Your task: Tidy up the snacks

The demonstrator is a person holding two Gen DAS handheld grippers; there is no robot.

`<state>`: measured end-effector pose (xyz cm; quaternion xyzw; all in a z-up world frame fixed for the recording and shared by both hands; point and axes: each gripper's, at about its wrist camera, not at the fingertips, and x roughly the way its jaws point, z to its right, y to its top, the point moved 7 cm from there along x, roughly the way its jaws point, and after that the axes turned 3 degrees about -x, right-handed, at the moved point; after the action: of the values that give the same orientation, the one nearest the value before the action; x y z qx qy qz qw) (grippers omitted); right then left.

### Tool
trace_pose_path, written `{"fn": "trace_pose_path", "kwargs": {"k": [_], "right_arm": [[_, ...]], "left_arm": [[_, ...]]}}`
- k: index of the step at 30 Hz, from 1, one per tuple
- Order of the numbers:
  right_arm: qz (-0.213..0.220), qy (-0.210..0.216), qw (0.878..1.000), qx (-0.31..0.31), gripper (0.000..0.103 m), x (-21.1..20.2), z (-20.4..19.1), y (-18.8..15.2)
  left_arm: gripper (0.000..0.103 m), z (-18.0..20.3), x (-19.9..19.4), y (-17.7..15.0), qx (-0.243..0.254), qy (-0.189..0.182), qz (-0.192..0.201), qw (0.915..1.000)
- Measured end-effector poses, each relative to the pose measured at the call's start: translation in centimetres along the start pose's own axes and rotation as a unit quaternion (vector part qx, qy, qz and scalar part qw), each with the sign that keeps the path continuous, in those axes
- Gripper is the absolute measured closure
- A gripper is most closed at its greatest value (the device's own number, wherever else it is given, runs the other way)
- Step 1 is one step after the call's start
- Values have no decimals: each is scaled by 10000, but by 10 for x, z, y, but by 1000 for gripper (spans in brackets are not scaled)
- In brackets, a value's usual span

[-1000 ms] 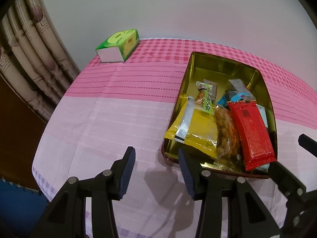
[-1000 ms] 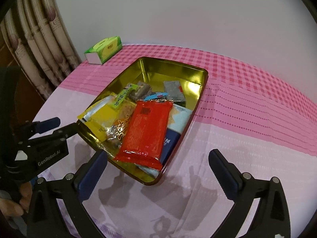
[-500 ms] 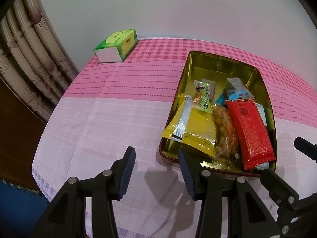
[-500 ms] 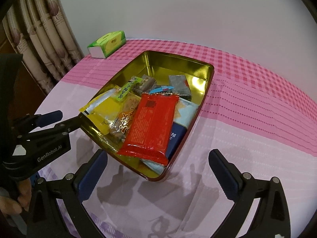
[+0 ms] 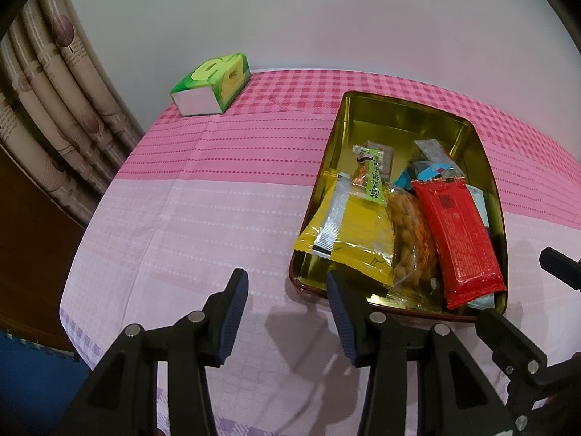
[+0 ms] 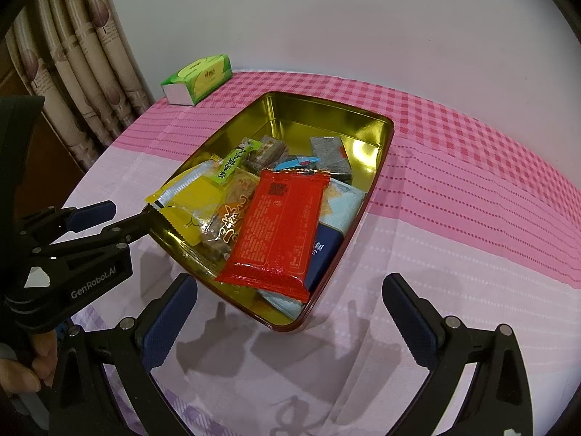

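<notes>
A gold metal tin [image 5: 406, 116] [image 6: 326, 116] sits on the pink tablecloth and holds several snack packets. A red packet [image 5: 457, 236] [image 6: 279, 229] lies on top, with a yellow packet [image 5: 352, 232] [image 6: 192, 200], a clear bag of fried snacks [image 5: 412, 236] and a green stick packet [image 5: 374, 178] [image 6: 232, 163] beside it. My left gripper [image 5: 287, 312] [image 6: 109, 218] is open and empty just before the tin's near left corner. My right gripper [image 6: 290, 319] is open wide and empty in front of the tin's near end.
A green tissue box [image 5: 212, 83] [image 6: 198, 78] stands at the table's far left corner. Patterned curtains [image 5: 47, 120] hang at the left. A white wall [image 5: 326, 18] runs behind the table. The table's left edge [image 5: 78, 254] drops off near my left gripper.
Both grippers have drawn back a little from the tin, which now sits slightly farther away in both views. Both stay open and empty.
</notes>
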<state>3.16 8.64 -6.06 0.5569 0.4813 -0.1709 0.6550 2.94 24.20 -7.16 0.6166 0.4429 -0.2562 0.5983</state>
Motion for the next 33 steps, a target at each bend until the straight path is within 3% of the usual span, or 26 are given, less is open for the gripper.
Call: {"fn": "trace_pose_path", "kwargs": {"k": [33], "right_arm": [[-51,-43,10000,-24,2,2,-1,-1]], "left_arm": [[57,3,0,1,106,22,17,9999]]}}
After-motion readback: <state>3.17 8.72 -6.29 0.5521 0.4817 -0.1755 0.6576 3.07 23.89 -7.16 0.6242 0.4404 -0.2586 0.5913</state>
